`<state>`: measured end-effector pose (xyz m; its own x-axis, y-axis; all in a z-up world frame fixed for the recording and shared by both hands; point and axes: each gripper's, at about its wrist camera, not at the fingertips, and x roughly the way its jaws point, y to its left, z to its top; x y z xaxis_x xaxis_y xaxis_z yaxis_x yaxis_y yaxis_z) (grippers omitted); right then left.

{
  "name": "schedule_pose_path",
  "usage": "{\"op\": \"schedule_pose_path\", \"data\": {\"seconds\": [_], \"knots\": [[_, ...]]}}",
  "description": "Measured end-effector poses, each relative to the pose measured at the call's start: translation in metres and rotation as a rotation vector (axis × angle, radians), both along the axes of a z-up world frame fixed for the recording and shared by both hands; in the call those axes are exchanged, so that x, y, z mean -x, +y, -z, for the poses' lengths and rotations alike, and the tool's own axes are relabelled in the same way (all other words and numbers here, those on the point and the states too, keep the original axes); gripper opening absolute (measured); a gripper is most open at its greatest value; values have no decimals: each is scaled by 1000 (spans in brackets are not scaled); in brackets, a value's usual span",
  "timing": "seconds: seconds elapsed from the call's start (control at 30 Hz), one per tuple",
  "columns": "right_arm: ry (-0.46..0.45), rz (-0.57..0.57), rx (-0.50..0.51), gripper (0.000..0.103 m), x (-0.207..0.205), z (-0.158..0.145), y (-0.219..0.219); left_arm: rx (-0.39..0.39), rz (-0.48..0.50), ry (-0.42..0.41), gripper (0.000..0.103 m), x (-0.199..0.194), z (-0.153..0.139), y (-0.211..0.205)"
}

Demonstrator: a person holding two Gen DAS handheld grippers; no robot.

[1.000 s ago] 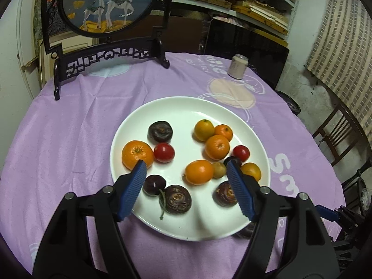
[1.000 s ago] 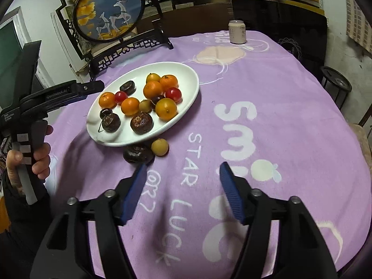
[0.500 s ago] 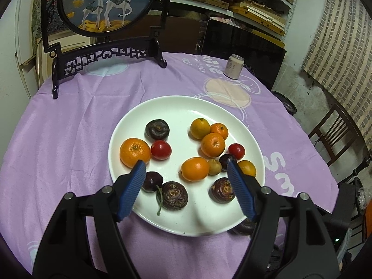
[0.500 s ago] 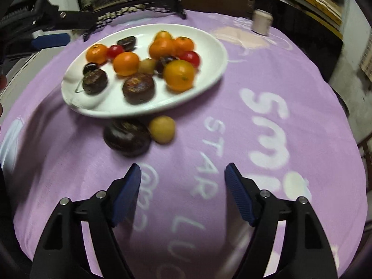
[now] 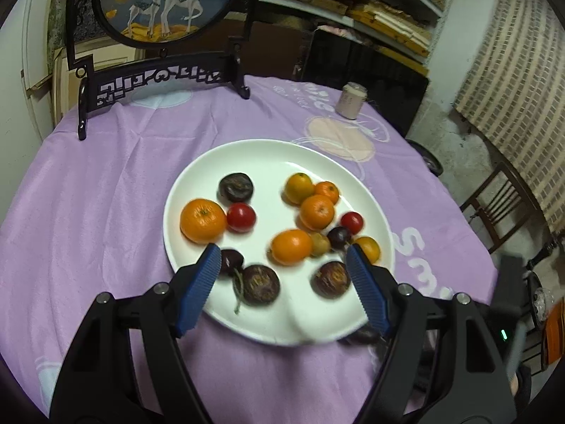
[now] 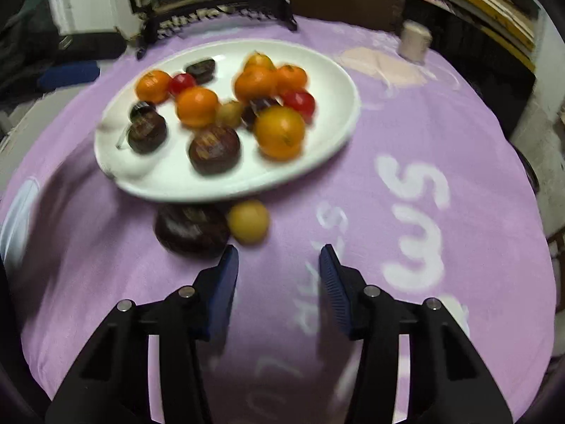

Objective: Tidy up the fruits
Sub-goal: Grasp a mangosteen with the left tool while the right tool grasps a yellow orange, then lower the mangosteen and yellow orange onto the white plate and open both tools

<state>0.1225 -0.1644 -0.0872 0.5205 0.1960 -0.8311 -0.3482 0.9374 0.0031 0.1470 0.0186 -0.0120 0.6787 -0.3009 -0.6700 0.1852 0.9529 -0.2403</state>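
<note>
A white plate [image 5: 268,155] [image 6: 332,81] on the purple cloth carries several oranges, red tomatoes and dark wrinkled fruits. My left gripper [image 5: 282,259] hovers open over the plate's near rim with nothing between its blue pads. On the cloth just off the plate lie a dark wrinkled fruit [image 6: 192,229] and a small yellow fruit [image 6: 248,227]. My right gripper [image 6: 279,259] points down at the cloth just short of and right of these two. Its jaws are closing with nothing between them.
A black carved stand with a round deer picture [image 5: 166,0] stands at the table's far edge. A pale can [image 5: 350,100] [image 6: 415,40] sits at the far right. A wooden chair [image 5: 501,205] and dark cabinets lie beyond the table.
The right gripper has come closer to the two loose fruits, which now lie just ahead of its fingertips, and its jaws have narrowed. The left gripper has hardly moved.
</note>
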Motion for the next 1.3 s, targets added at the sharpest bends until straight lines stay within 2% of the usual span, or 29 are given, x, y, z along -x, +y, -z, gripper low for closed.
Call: {"op": "schedule_pose_path", "data": {"seconds": [0.13, 0.23, 0.33, 0.43, 0.67, 0.77, 0.8, 0.9, 0.93, 1.0, 1.03, 1.2, 1.3], "knots": [[-5, -57, -6, 44, -11, -1, 12, 13, -12, 16, 78, 38, 18, 9], [-8, -99, -11, 28, -9, -1, 18, -9, -24, 57, 78, 65, 35, 13], [-17, -103, -16, 27, -4, -2, 18, -10, 4, 102, 78, 76, 43, 7], [0, -68, -66, 27, 3, -4, 4, -35, 32, 136, 78, 76, 47, -9], [-24, 23, -148, 27, 57, -15, -60, -81, 88, 229, 78, 60, 64, -58], [-20, 57, -179, 27, 74, -11, -83, -137, 58, 264, 78, 46, 78, -80], [-22, 59, -187, 27, 77, -11, -87, -181, 25, 233, 78, 43, 78, -88], [-28, 53, -219, 27, 82, -10, -94, -257, -31, 210, 75, 32, 82, -104], [-29, 52, -226, 27, 82, -10, -96, -282, -54, 197, 74, 28, 84, -108], [-33, 49, -243, 27, 82, -11, -99, -278, -66, 184, 56, 26, 82, -111], [-33, 46, -248, 27, 82, -11, -99, -273, -62, 182, 42, 26, 80, -111], [-18, 34, -254, 27, 85, -8, -96, -259, -48, 169, 42, 29, 79, -110], [-16, 21, -241, 27, 87, -9, -87, -215, -24, 178, 42, 36, 76, -104]]}}
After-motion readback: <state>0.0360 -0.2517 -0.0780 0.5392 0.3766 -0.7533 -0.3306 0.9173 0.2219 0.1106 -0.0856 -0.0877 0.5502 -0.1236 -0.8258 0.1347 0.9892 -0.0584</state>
